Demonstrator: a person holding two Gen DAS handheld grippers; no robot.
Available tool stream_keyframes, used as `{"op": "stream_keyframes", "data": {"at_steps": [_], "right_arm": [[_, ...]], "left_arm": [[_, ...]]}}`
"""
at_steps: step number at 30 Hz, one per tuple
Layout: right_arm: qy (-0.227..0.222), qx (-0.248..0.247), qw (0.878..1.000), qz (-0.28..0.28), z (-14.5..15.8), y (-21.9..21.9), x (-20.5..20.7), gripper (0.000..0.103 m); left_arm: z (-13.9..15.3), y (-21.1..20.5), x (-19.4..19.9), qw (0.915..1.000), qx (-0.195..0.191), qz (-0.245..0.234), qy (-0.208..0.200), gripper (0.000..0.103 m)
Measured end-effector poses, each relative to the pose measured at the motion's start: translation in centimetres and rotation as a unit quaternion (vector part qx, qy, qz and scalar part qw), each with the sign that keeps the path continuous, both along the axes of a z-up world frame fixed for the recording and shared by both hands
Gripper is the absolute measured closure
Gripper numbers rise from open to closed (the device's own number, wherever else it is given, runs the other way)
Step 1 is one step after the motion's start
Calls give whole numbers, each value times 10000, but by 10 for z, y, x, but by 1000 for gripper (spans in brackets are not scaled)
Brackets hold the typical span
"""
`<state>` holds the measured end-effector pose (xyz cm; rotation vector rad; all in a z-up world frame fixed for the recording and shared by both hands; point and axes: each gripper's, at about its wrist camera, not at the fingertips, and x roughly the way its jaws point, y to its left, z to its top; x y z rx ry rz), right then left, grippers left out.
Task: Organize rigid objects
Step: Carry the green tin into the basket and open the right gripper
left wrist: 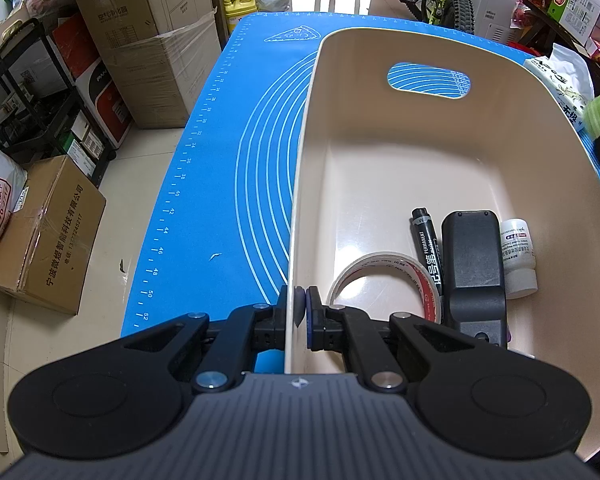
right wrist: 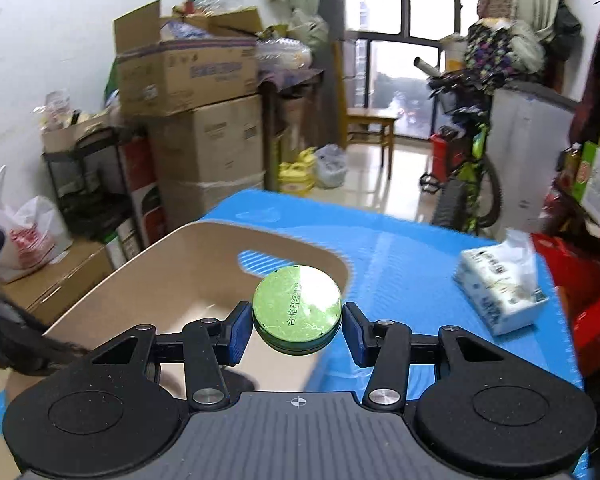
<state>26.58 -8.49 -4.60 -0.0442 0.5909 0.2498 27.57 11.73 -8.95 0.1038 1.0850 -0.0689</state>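
Left wrist view shows the blue mat (left wrist: 204, 184) bearing the beige bin (left wrist: 380, 184), its near wall pinched in the closed left gripper (left wrist: 301, 306), while the half-spread right gripper (right wrist: 296, 330) clasps a round green tin (right wrist: 297, 314) above the bin's rim.

Bright window (right wrist: 400, 80) backlight, fisheye-bent edges, motion blur in right view.
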Motion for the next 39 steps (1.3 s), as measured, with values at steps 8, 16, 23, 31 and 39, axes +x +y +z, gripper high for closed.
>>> {"op": "stream_keyframes", "data": {"at_steps": [8, 16, 23, 31, 39], "right_arm": [[457, -295, 9968, 590, -16, 52, -4, 49], [1220, -671, 9851, 1008, -39, 89, 3, 49], [1705, -851, 9770, 952, -56, 97, 5, 49], [1645, -647, 9805, 860, -48, 87, 3, 35], [953, -269, 9933, 598, -9, 53, -16, 33]], "left_arm": [[0, 0, 0, 10000, 2, -2, -2, 95], [0, 1, 0, 10000, -3, -4, -4, 95], [1, 0, 1, 10000, -10, -12, 0, 96], [0, -2, 1, 10000, 4, -13, 4, 95], [-1, 0, 2, 10000, -7, -9, 4, 95]]}}
